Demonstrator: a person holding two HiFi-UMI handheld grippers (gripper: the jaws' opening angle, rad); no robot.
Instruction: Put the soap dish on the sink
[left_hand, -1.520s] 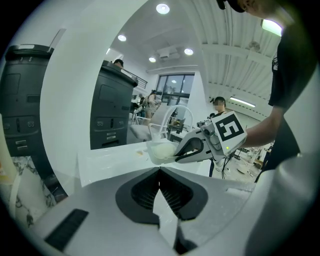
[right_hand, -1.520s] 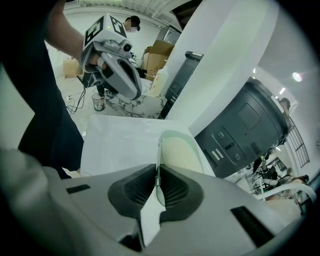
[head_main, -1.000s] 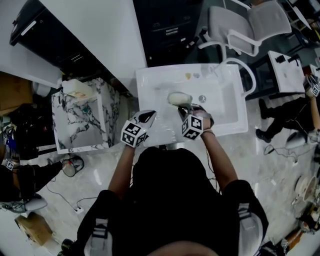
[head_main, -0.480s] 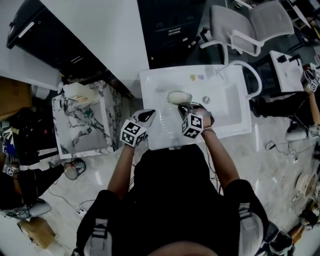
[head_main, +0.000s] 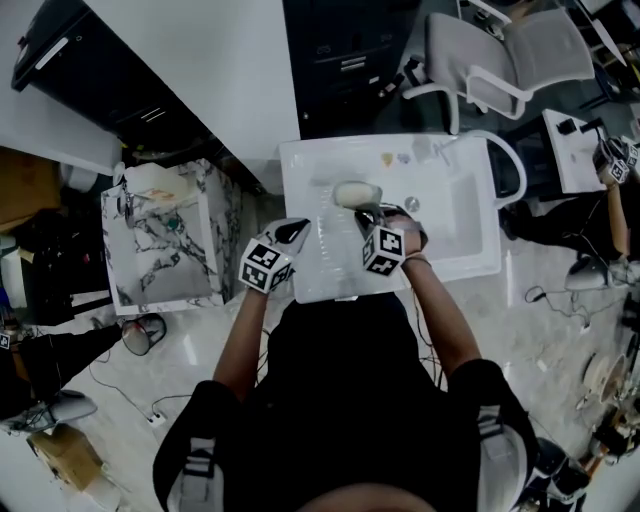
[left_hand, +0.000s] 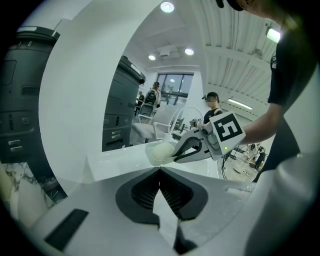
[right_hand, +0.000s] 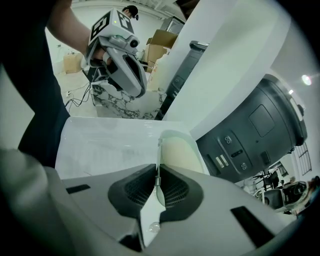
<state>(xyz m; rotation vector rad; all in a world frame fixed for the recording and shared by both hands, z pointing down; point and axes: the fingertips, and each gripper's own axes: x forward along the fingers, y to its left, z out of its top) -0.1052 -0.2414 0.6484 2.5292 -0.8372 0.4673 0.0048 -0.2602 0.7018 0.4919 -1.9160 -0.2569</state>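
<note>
Jaws of the right gripper (right_hand: 157, 182) press together on the thin rim of the soap dish (right_hand: 176, 150), a pale cream oval dish that rises from the pads toward the middle of the right gripper view. The left gripper (left_hand: 159, 176) has its jaws closed against each other with nothing between them. In the head view both grippers sit just above the centre of the frame, over the white sink (head_main: 300, 180). The left one is near the sink's left edge, and the right one is beside it, further right. The dish shows there as a pale oval at the right gripper's tip, over the middle of the sink's flat top and a little left of the basin. Whether it touches the sink surface or hangs just above it cannot be told. The left gripper view shows the right gripper from the side at centre right, with the dish sticking out leftward from its tip. A marble-patterned cabinet (head_main: 160, 240) stands at the left of the head view, beside the sink, and a grey office chair (head_main: 500, 45) is at the upper right. A dark grey machine (right_hand: 250, 125) with buttons fills the right side of the right gripper view
</note>
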